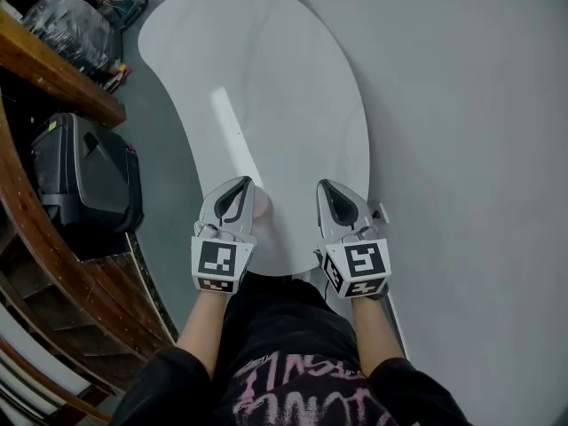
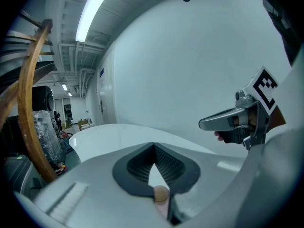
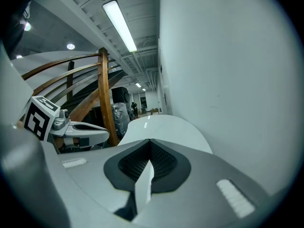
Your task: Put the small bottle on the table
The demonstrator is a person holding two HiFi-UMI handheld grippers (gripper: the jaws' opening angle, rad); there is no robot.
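The small bottle (image 2: 161, 195), pinkish with a round brown cap, sits between the jaws of my left gripper (image 2: 154, 146), which is shut on it. In the head view the bottle (image 1: 261, 204) shows as a pale pink patch at the right side of the left gripper (image 1: 241, 185), just above the near end of the white table (image 1: 266, 78). My right gripper (image 1: 326, 186) hovers beside it over the same end of the table, shut with nothing in it. Both grippers point away from me along the table (image 3: 161, 127).
A black case (image 1: 84, 185) stands on the floor left of the table. A curved wooden railing (image 1: 35, 238) and a wooden shelf (image 1: 53, 69) run along the left. Cables and a plastic-wrapped bundle (image 1: 71, 25) lie at the far left. Grey floor (image 1: 470, 149) is on the right.
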